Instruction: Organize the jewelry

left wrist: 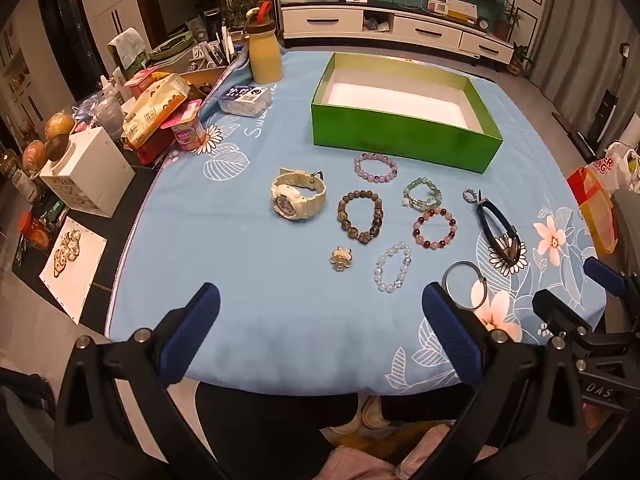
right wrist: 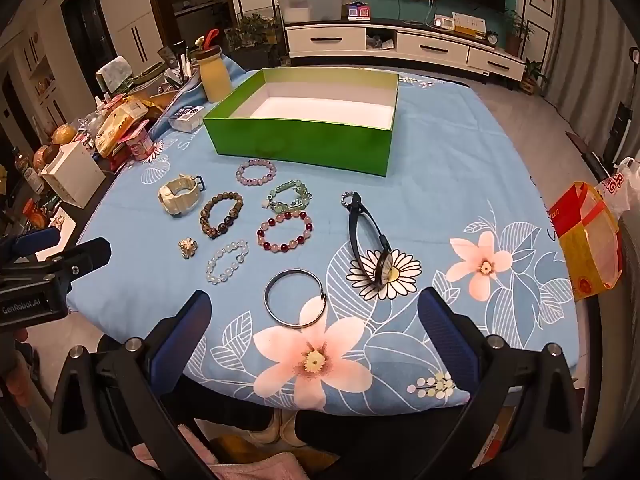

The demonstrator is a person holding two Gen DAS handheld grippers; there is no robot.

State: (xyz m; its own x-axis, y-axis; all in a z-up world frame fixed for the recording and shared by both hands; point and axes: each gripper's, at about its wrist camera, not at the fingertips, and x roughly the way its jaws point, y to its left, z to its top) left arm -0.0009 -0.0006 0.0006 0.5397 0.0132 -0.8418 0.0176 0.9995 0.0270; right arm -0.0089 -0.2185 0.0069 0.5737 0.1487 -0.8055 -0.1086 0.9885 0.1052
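An empty green box (left wrist: 400,136) (right wrist: 300,142) stands at the back of the blue floral cloth. In front of it lie a white watch (left wrist: 298,198) (right wrist: 179,196), several bead bracelets such as a brown one (left wrist: 361,216) (right wrist: 221,215) and a red-pink one (left wrist: 435,227) (right wrist: 285,231), a gold brooch (left wrist: 341,259) (right wrist: 188,247), a silver bangle (left wrist: 465,284) (right wrist: 295,297) and a black watch (left wrist: 500,232) (right wrist: 370,236). My left gripper (left wrist: 320,304) is open and empty at the near table edge. My right gripper (right wrist: 314,312) is open and empty, just short of the bangle.
A yellow bottle (left wrist: 263,54) (right wrist: 214,76), snack packs (left wrist: 158,110) and a white box (left wrist: 86,170) crowd the left side. A red-yellow bag (right wrist: 592,236) sits at the right edge. The right gripper shows in the left wrist view (left wrist: 592,312).
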